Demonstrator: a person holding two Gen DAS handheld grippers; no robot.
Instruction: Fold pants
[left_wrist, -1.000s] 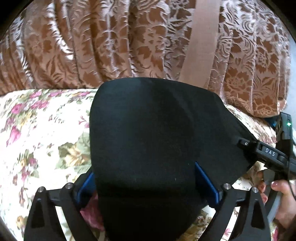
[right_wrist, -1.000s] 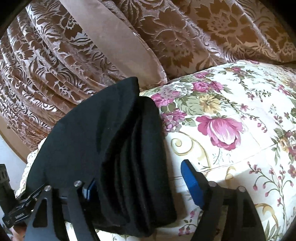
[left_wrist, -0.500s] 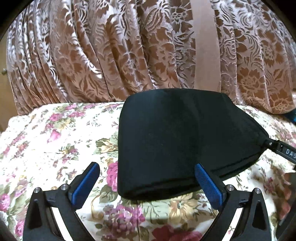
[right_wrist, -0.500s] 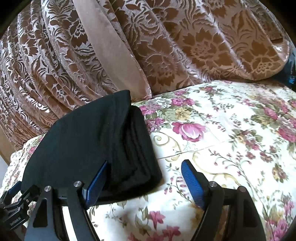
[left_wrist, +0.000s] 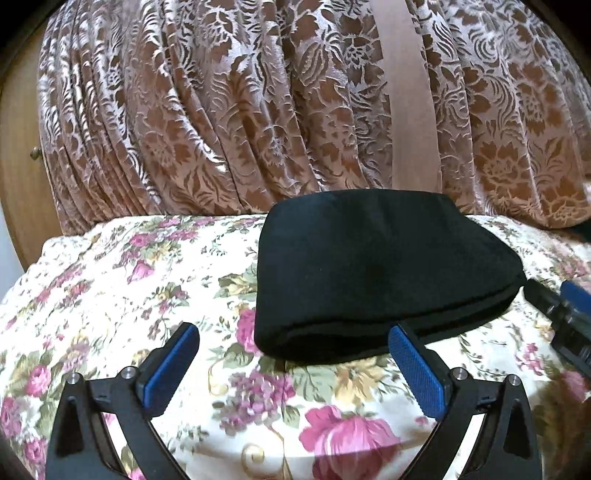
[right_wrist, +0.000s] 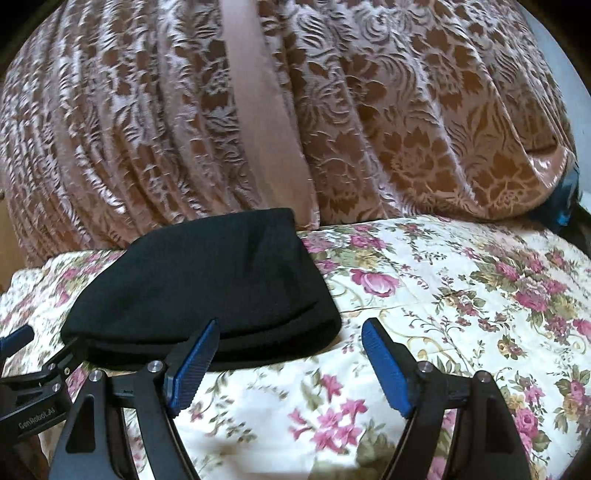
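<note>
Black and thick, the pants (left_wrist: 373, 273) lie as a compact folded bundle on the flowered bedspread (left_wrist: 122, 280), close to the brown patterned curtain (left_wrist: 221, 110) that hangs behind the bed. The left gripper (left_wrist: 295, 363) hovers just in front of the bundle with its jaws wide apart and empty; the right gripper (right_wrist: 290, 363) sits beside the bundle's near right corner, jaws likewise apart, holding nothing. The fold looks finished, so the risks are small ones. The stacked layers show as loose rounded edges along the front, and a bump from either gripper could push the top layer askew or spring the bundle open. The bedspread is soft and uneven, so the stack may slump by itself. The right gripper's inner pad (right_wrist: 194, 367) is nearest the cloth and could snag it.
</note>
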